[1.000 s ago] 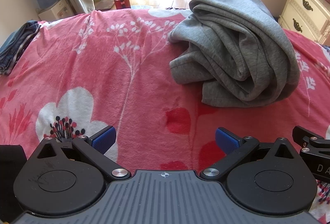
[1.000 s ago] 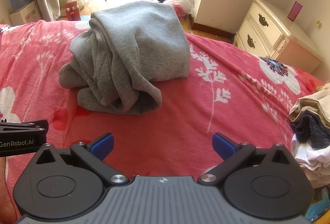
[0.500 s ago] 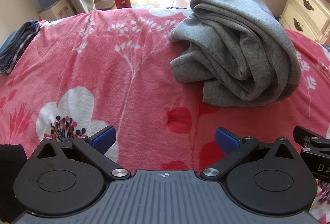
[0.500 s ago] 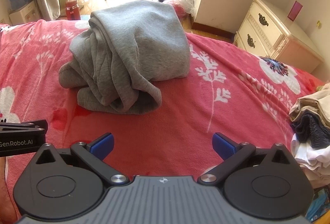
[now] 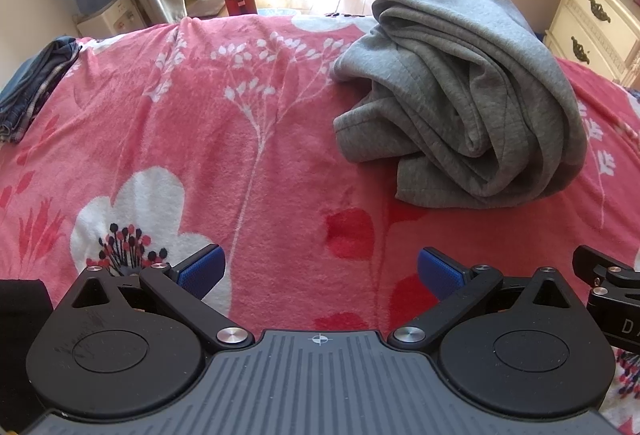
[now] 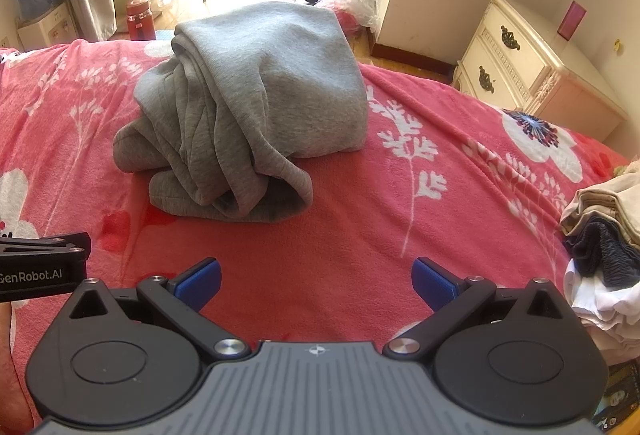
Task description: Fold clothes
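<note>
2 spread, empty grippers, left gripper (image 5: 319,271) and right gripper (image 6: 316,283), over red floral blanket (image 6: 440,235); cream dresser (image 6: 532,71) beyond.

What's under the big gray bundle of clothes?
The gray bundle lies on the pink flowered blanket. Whether anything else hides beneath or inside its folds cannot be seen.

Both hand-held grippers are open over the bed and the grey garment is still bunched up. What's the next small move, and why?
Probably advance the right hand-held gripper to the grey garment and pinch its near hem. It lies crumpled on the red blanket, untouched; both grippers, left hand-held gripper included, are open and empty.
</note>
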